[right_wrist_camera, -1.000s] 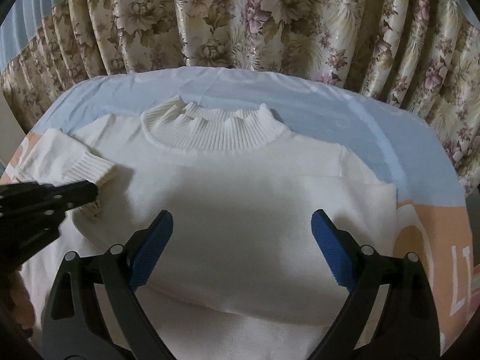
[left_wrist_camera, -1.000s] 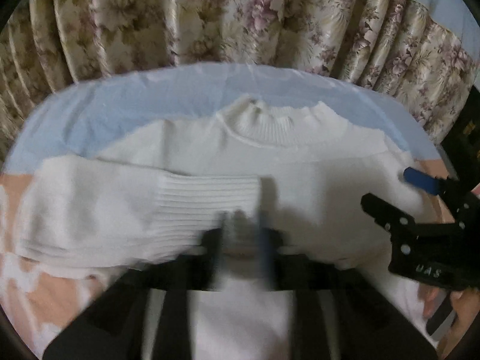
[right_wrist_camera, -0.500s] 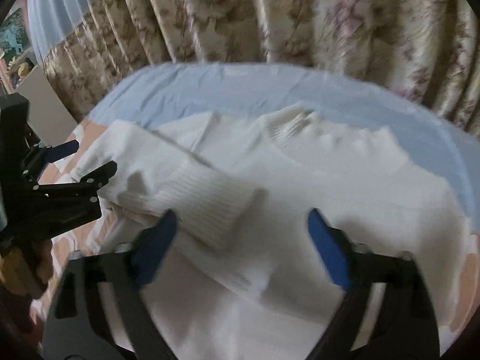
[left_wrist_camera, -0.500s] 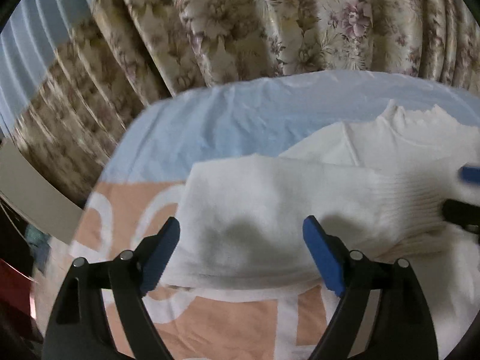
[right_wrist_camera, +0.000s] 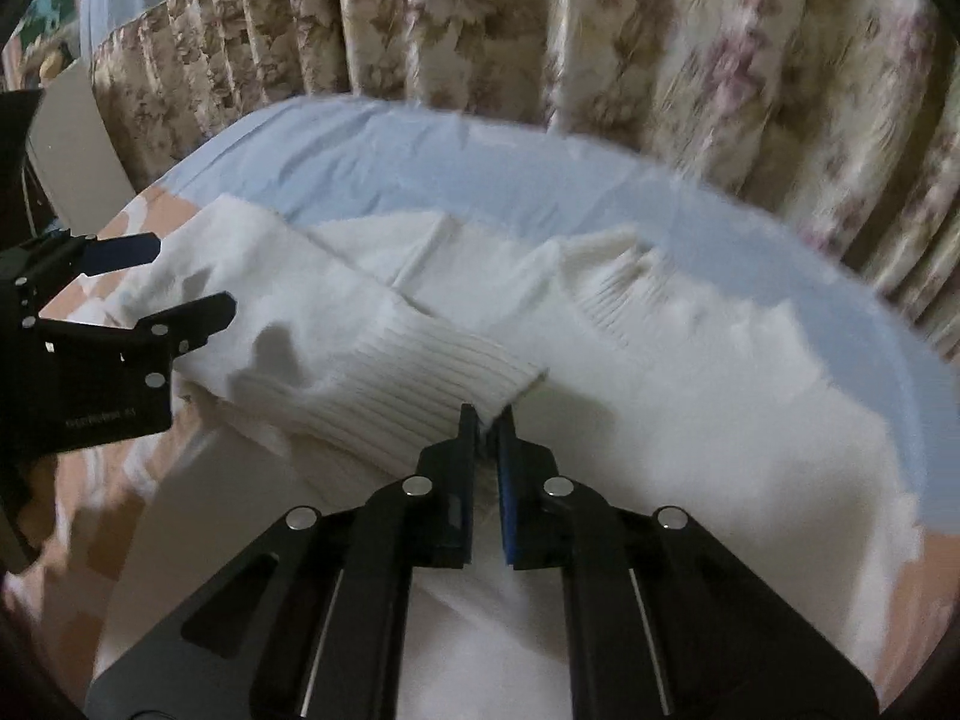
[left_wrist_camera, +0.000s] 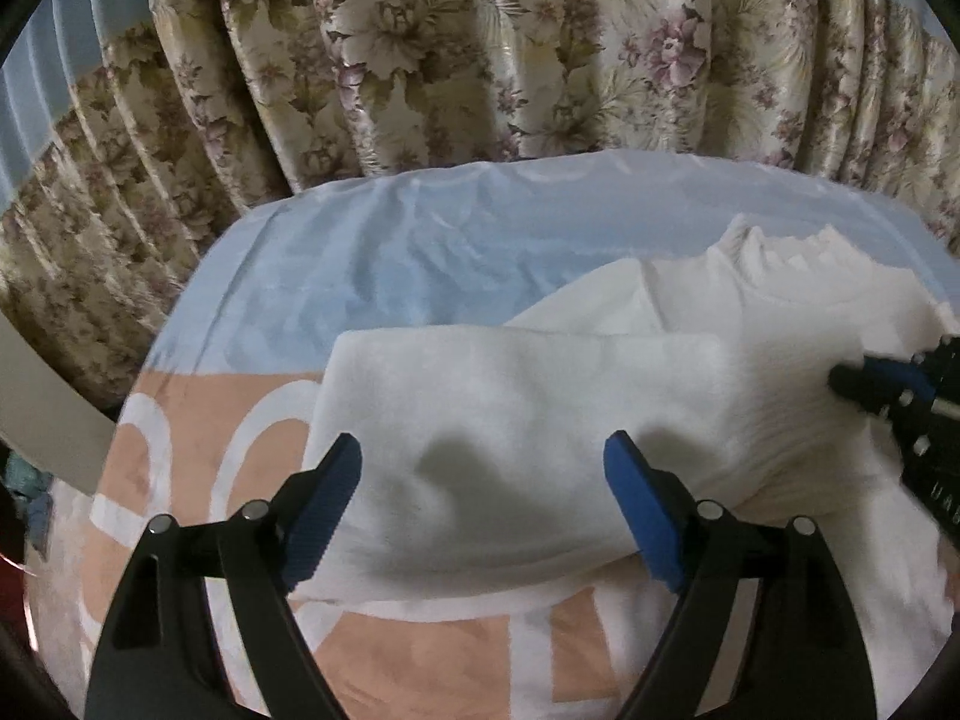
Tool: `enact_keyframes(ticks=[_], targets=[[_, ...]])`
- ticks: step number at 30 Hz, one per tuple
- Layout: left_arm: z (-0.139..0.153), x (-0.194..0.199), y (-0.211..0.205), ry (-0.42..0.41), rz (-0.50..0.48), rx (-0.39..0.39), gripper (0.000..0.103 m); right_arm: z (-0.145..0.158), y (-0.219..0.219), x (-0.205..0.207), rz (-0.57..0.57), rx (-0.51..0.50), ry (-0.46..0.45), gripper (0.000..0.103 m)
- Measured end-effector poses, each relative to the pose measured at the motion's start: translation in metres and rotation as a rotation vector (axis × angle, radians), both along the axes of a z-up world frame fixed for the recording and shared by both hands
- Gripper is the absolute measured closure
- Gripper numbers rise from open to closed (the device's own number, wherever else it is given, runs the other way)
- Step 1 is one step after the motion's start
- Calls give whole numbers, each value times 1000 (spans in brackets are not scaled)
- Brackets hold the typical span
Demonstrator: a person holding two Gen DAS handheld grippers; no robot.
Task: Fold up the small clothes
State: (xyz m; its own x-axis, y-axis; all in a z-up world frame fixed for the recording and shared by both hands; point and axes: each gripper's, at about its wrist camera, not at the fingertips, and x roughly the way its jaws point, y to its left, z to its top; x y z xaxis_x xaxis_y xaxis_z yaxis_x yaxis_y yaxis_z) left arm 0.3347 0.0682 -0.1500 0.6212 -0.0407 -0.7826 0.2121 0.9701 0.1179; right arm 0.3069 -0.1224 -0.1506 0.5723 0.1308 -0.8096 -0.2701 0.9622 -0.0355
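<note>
We are pinching the ribbed cuff point(right_wrist_camera: 420, 384) of the white sweater point(right_wrist_camera: 690, 420) with the right gripper point(right_wrist_camera: 486, 420), fingers closed on it — the sleeve point(left_wrist_camera: 510, 408) is running crosswise over the body, on the bedsheet point(left_wrist_camera: 390, 252). The left gripper point(left_wrist_camera: 480, 468) is hovering low over the sleeve's fold, fingers spread wide, gripping nothing — nearer that end.

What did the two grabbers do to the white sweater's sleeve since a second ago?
The left gripper let go of the sleeve and backed off left, jaws open. The right gripper swung over from the body and shut on the ribbed cuff. The sweater stayed flat on the bedsheet.
</note>
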Motion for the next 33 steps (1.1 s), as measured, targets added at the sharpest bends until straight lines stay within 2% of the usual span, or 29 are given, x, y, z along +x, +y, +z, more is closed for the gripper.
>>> enact_keyframes(ticks=[5, 8, 12, 15, 19, 24, 28, 29, 30, 31, 32, 33], targets=[[12, 3, 4, -6, -3, -43, 20, 33, -40, -8, -66, -95, -94, 96], [13, 4, 4, -8, -13, -44, 19, 42, -77, -13, -130, -151, -93, 96], [8, 6, -2, 6, -22, -35, 20, 28, -129, -20, -223, -147, -11, 96], [2, 8, -7, 33, -39, -44, 29, 11, -148, -25, -260, -133, 34, 96], [-1, 8, -9, 47, -49, -30, 32, -2, -163, -33, -316, -120, 57, 96], [-1, 14, -7, 68, -48, -61, 32, -12, -184, -38, -383, -63, 112, 96], [0, 13, -8, 70, -49, -67, 33, -14, -187, -39, -381, -53, 116, 96], [0, 11, -7, 74, -58, -76, 35, -13, -187, -38, -380, -52, 114, 95], [-1, 9, -8, 81, -70, -82, 45, -13, -187, -38, -375, -52, 114, 95], [-3, 6, -10, 94, -92, -85, 61, -13, -187, -37, -370, -57, 114, 95], [-6, 3, -13, 105, -113, -83, 70, -14, -187, -38, -366, -61, 114, 95], [-9, 0, -17, 117, -136, -77, 83, -14, -187, -38, -364, -61, 115, 95]])
